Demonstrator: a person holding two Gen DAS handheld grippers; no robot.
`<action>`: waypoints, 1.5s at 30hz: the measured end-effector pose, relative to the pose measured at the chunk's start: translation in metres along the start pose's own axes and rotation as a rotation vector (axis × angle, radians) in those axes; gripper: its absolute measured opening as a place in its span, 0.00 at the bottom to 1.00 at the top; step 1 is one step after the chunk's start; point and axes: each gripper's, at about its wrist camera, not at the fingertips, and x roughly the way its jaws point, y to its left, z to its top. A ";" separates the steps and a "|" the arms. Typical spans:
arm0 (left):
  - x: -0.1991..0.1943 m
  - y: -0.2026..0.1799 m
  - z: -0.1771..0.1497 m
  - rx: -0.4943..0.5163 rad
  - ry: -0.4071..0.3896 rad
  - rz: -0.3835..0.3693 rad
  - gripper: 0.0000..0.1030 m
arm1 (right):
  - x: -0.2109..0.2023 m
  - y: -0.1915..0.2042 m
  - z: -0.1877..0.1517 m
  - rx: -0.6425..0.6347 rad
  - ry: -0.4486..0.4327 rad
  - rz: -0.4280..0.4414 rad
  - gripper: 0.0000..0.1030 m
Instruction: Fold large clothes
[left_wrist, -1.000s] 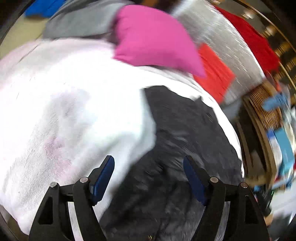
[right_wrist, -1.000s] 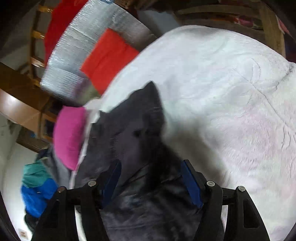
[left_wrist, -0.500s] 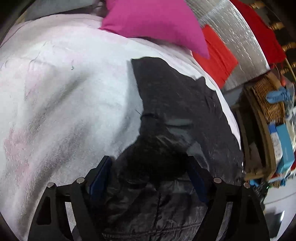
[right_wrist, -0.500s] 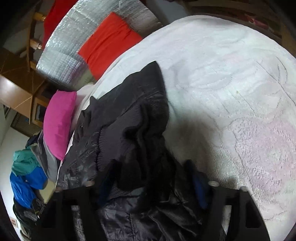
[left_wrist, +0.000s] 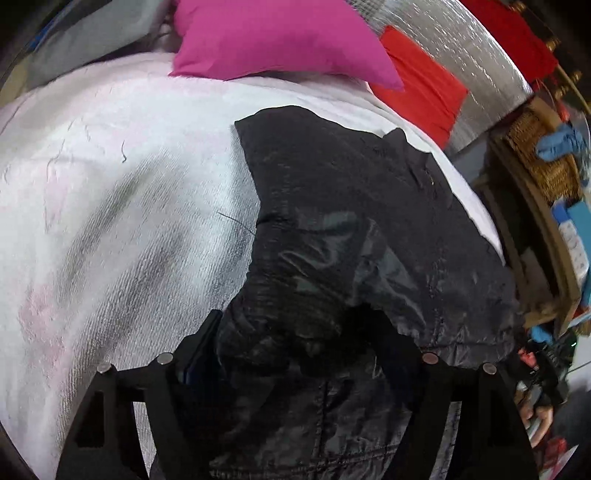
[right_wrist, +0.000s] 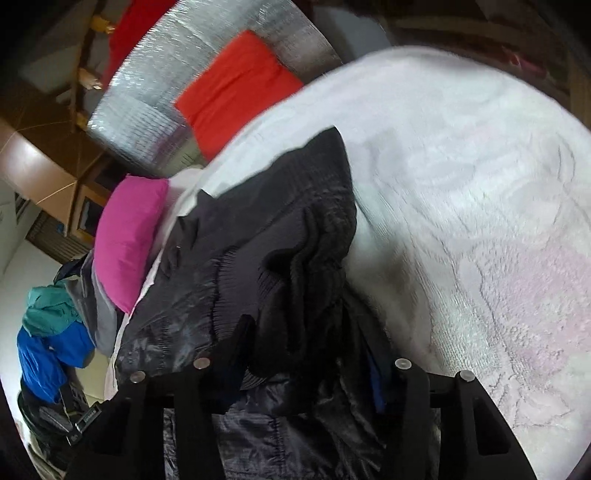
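Black jacket (left_wrist: 369, 221) bunched on white bedspread (left_wrist: 110, 221) (pink pillow (left_wrist: 280, 37) behind); left gripper (left_wrist: 295, 332) and right gripper (right_wrist: 310, 347) both clamp jacket fabric.

I see my left gripper (left_wrist: 295, 332) and right gripper (right_wrist: 306, 339): black angular frames, round silver screws, blue pads.

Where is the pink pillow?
In the left wrist view, the pink pillow lies at the top, on the white blanket, beyond the black jacket.
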 end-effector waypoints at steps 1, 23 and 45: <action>0.000 -0.002 -0.002 0.014 -0.006 0.007 0.77 | 0.003 -0.002 -0.001 0.003 0.014 -0.010 0.54; 0.004 -0.006 0.004 -0.007 -0.071 0.011 0.42 | 0.012 -0.011 -0.003 0.047 0.063 -0.015 0.61; 0.036 -0.030 0.049 0.091 -0.051 0.104 0.38 | 0.016 0.000 -0.001 0.128 0.071 0.011 0.44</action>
